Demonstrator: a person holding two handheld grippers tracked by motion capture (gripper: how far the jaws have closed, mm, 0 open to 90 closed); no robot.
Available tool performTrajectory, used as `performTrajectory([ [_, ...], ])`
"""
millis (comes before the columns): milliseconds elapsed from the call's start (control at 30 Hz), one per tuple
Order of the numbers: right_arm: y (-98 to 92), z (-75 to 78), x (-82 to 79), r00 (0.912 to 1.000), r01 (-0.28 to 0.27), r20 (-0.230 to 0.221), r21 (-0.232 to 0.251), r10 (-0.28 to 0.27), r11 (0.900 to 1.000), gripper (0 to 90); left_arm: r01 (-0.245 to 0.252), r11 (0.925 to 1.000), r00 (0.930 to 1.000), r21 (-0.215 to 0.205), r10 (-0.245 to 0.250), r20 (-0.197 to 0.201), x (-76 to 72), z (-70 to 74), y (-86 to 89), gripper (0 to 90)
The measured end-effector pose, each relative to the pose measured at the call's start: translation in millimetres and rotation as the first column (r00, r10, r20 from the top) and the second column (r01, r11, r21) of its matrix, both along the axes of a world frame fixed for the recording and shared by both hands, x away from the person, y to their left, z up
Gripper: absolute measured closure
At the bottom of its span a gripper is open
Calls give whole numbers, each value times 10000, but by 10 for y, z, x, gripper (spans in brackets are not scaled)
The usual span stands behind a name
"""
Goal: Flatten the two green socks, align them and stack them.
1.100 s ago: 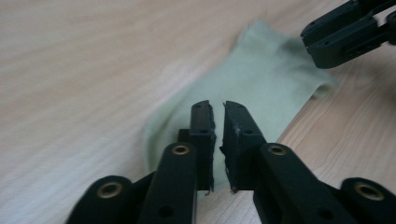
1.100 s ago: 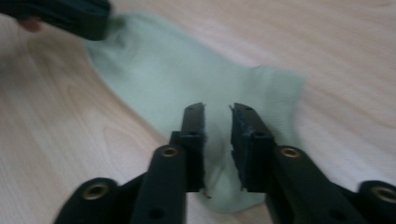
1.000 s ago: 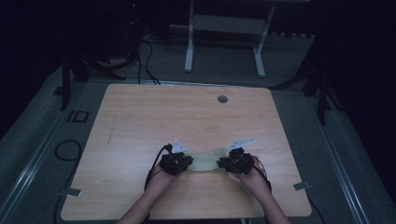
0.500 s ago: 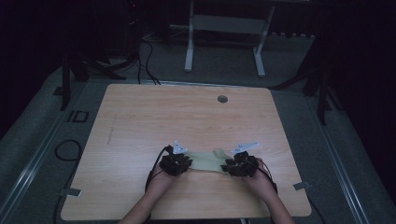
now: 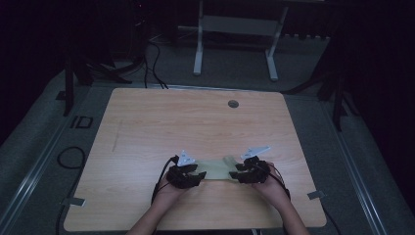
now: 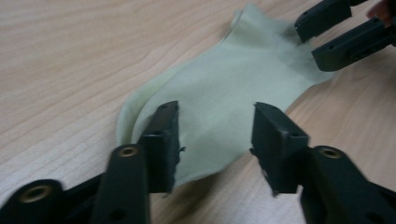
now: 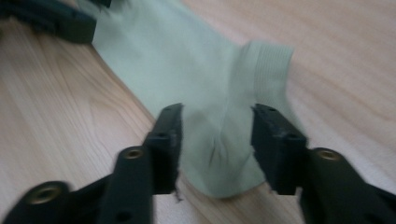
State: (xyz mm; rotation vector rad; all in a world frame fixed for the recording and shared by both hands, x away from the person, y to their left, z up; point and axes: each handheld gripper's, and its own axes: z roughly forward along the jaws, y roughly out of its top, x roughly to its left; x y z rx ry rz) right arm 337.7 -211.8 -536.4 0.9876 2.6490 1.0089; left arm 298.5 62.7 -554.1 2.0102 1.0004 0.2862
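Note:
A pale green sock (image 5: 219,169) lies flat on the wooden table (image 5: 195,122) near its front edge, stretched between my two grippers. My left gripper (image 5: 200,175) sits at the sock's left end. In the left gripper view its jaws (image 6: 215,140) stand apart over the sock (image 6: 224,102), and its pads are not pressing on the cloth. My right gripper (image 5: 236,171) is at the right end by the ribbed cuff (image 7: 266,60); its jaws (image 7: 215,140) also straddle the sock (image 7: 205,84) without pinching. The jaws of both grippers have just been opening.
A round grommet hole (image 5: 233,104) sits near the table's far edge. Beyond the table are a white metal stand (image 5: 235,44) and cables (image 5: 156,68) on the dark floor. Tape tabs (image 5: 73,201) mark the front corners.
Both grippers' jaws have spread apart and let go of the sock's ends. The sock now rests on the table, and the hands stay about where they were.

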Motion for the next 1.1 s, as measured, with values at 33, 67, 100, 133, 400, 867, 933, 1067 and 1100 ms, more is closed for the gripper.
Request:
performTrajectory([
  [33, -9, 26, -9, 9999, 93, 109, 104, -94, 9999, 464, 90, 9999, 9998, -119, -88, 152, -35, 30, 14, 463],
  [67, -14, 55, -22, 9999, 100, 132, 88, -101, 9999, 435, 154, 9998, 9997, -145, -151, 203, -61, 50, 22, 450],
  [100, -10, 72, -38, 9998, -14, 174, 85, 13, 10000, 389, 171, 9997, 9994, -184, -165, 293, -84, 61, 28, 393],
  [133, -4, 82, -55, 9997, -103, 239, 97, 101, 9999, 364, 176, 9997, 9990, -186, -168, 405, -116, 73, 33, 337],
  [400, 20, 98, -178, 9980, -571, 316, 689, 550, 9960, 131, 89, 9988, 9988, -481, -66, 478, -249, 102, 135, 159],
  [867, -189, 27, -246, 9897, 426, 1333, 706, -517, 9966, 123, -1219, 9907, 9884, -603, 1267, 835, -449, 53, 767, 25],
  [933, -217, 35, -264, 9881, 465, 1436, 625, -550, 9970, 123, -1197, 9905, 9889, -682, 1251, 803, -468, 46, 838, 25],
  [1067, -297, 39, -307, 9851, 633, 1563, 619, -723, 9961, 123, -1204, 9905, 9854, -663, 1273, 1134, -529, 28, 953, 25],
  [1100, -320, 36, -318, 9837, 693, 1617, 658, -791, 9954, 124, -1172, 9910, 9849, -652, 1244, 1201, -546, 20, 986, 25],
])
